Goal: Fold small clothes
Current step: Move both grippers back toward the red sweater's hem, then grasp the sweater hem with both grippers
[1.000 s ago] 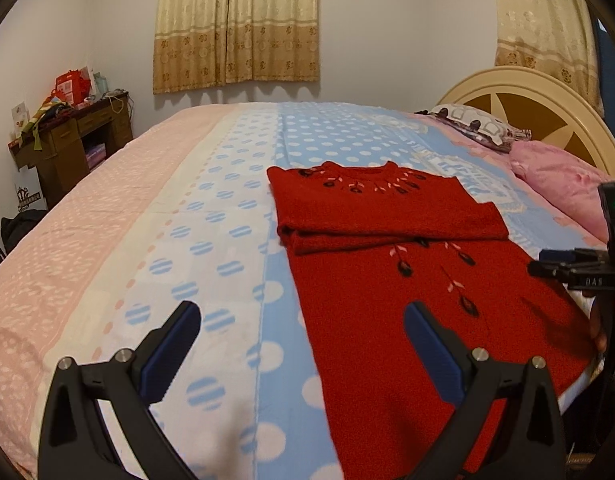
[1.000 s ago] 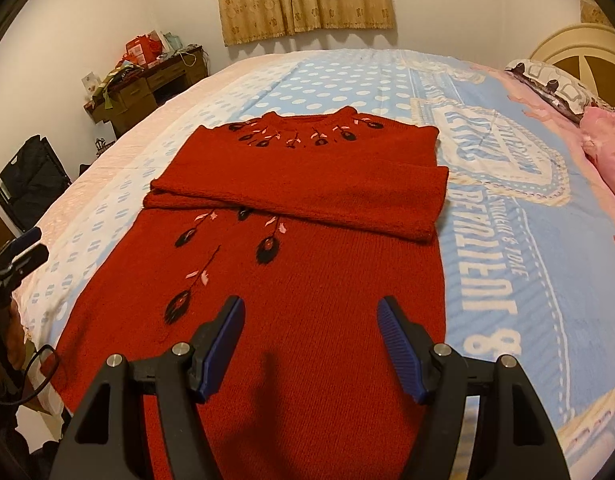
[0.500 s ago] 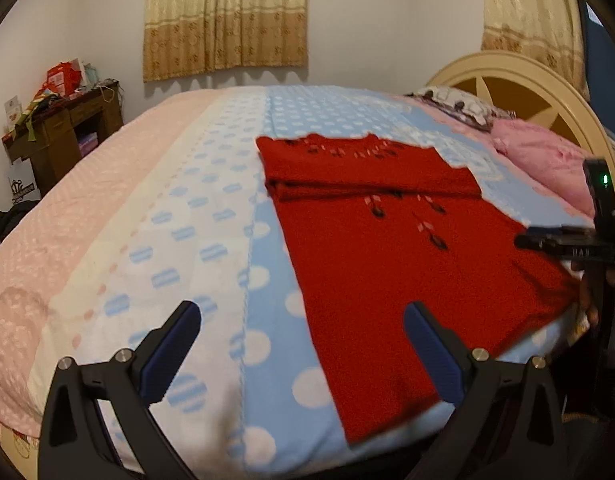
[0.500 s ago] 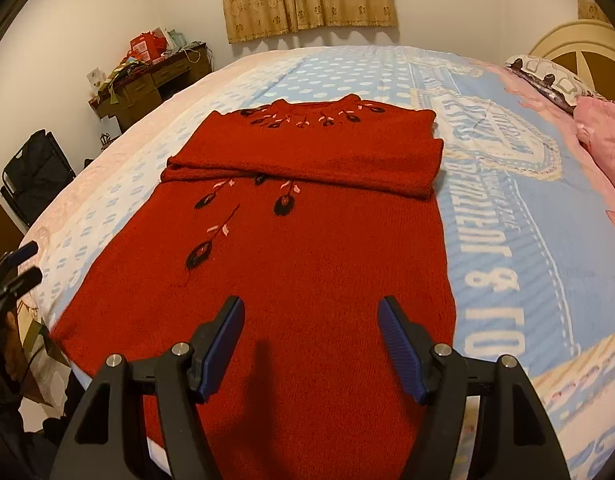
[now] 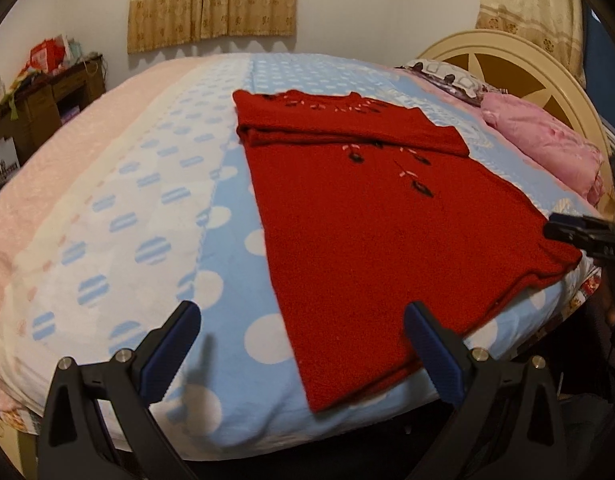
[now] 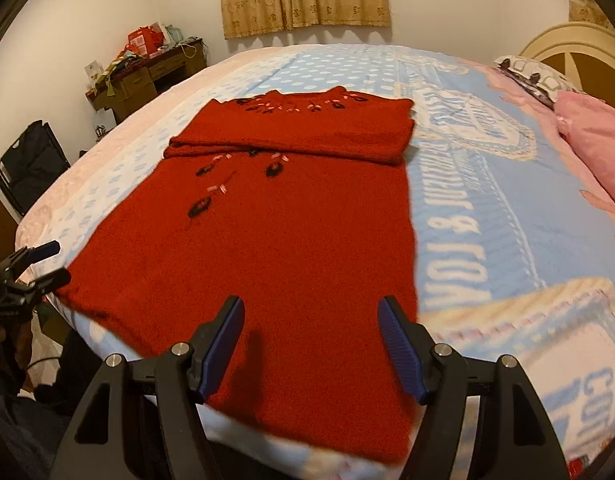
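A red knitted sweater (image 5: pixel 371 216) lies flat on the bed, its sleeves folded across the chest, its hem at the near bed edge; it also shows in the right wrist view (image 6: pixel 275 232). My left gripper (image 5: pixel 303 348) is open and empty, low at the bed edge by the hem's left corner. My right gripper (image 6: pixel 311 344) is open and empty, just above the hem near its right corner. Each gripper shows at the side of the other's view, the right gripper (image 5: pixel 579 236) and the left gripper (image 6: pixel 35 268).
The bed has a blue, white and pink dotted cover (image 5: pixel 147 216). A pink pillow (image 5: pixel 547 148) and a cream headboard (image 5: pixel 507 64) are at the right. A cluttered wooden desk (image 6: pixel 147 76) and a black bag (image 6: pixel 31 156) stand left of the bed.
Both grippers have drawn back and down toward the near bed edge, so the sweater's hem now lies right in front of them. Both stay open.
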Available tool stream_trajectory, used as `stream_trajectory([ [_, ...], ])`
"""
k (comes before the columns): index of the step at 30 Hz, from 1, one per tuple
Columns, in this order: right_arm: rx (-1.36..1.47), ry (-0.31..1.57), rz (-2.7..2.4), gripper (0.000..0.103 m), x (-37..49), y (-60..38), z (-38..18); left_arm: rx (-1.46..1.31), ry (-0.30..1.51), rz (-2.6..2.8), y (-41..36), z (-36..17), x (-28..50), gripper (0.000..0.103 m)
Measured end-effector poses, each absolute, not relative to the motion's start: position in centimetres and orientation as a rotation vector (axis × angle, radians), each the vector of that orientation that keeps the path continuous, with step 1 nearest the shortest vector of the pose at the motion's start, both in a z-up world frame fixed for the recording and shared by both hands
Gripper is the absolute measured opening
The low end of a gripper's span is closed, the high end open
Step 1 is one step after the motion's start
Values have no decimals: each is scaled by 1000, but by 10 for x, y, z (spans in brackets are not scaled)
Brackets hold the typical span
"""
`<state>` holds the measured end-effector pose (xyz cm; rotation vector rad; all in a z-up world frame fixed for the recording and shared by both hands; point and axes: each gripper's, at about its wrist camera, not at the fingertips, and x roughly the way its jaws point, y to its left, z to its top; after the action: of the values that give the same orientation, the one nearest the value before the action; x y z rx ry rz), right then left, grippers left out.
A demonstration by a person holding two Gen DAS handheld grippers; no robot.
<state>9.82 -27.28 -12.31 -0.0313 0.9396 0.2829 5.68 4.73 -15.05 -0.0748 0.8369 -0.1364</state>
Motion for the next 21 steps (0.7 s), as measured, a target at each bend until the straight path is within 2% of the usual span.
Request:
stream_trajectory([
  [6, 4, 960, 245, 70, 84, -293, -128, -103, 864, -160, 44, -158, 57, 101],
  [13, 64, 967, 265, 70, 71, -301, -130, -129, 863, -185, 45, -157, 53, 85],
  [15, 75, 966, 272, 66, 68, -301, -129, -135, 859, -191, 45, -156, 54, 78],
  [17, 78, 966, 268, 56, 66, -303, -129, -139, 862, -198, 45, -155, 53, 78],
  [21, 106, 963, 263, 46, 63, -310, -129, -128, 864, -205, 40, -155, 53, 78],
])
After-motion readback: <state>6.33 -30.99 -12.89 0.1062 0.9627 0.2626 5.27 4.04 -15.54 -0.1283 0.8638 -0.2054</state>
